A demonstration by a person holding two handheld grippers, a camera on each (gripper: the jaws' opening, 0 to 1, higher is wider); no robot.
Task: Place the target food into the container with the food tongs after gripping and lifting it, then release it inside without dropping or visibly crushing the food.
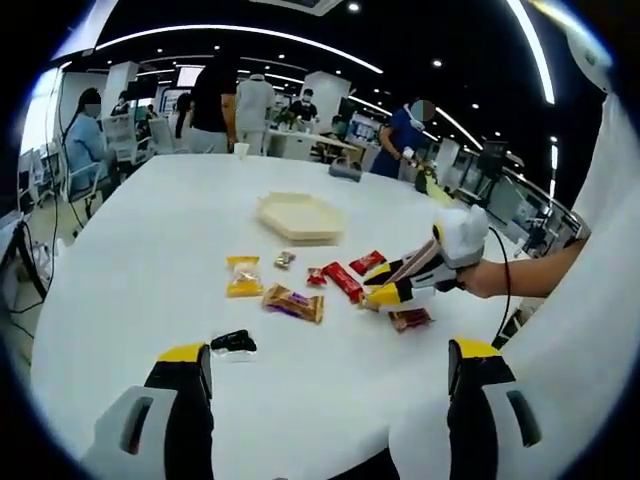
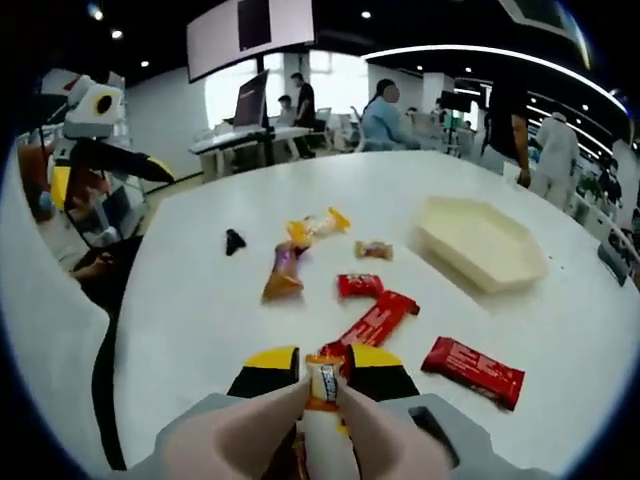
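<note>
Jaws of our right gripper (image 2: 322,372) pinch a small orange-wrapped candy (image 2: 323,384) on the white table (image 2: 180,300), well apart from the cream hexagonal tray (image 2: 480,243). Our left gripper (image 1: 330,365) stands open.

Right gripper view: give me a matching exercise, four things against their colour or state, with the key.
Things:
1. container
2. small wrapped snack
3. long bar nearest the right gripper
4. small clip-like object

Colour or state:
A. black, lying alone toward the table's far left
B. red wrapper, flat on the table
C. cream, hexagonal, nothing inside
D. orange wrapper, pinched between the right gripper's fingers

Pairs: 1-C, 2-D, 3-B, 4-A
</note>
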